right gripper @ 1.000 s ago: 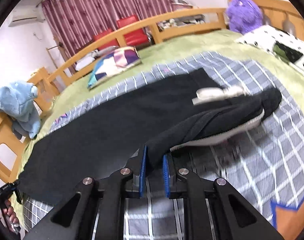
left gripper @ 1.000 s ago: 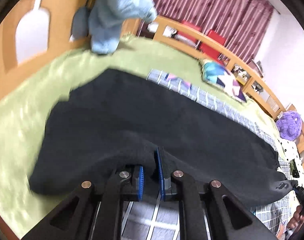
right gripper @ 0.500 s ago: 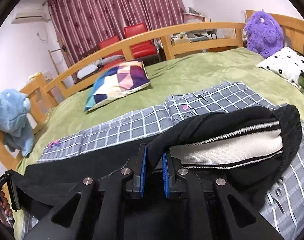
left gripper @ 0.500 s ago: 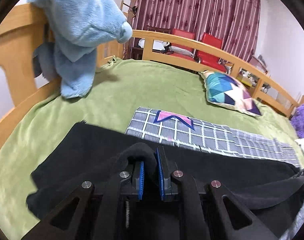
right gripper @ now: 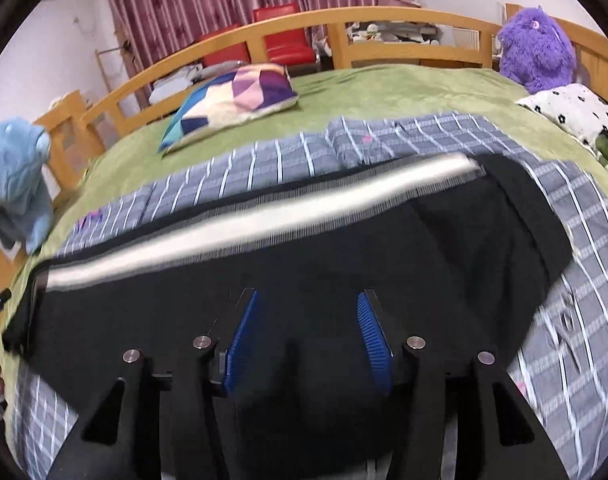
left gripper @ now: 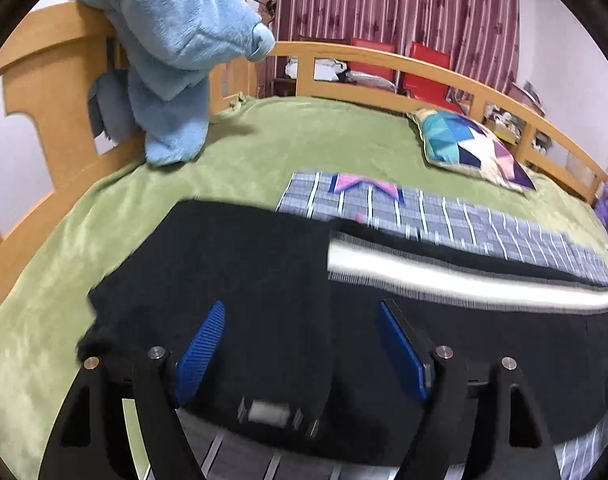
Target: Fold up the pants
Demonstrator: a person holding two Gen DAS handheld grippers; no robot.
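Pants (left gripper: 256, 272) flat beneath spread fingers (right gripper: 244, 336), unheld.

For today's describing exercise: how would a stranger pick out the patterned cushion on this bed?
Start at the curved wooden bed rail in front of the red chairs. On the green blanket just below it lies the cushion. Its geometric patches of teal, purple, navy and cream set it apart from the fluffy purple toy.

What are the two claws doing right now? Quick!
Left claw: open, holding nothing, above the black pants.
Right claw: open, holding nothing, above the pants too.
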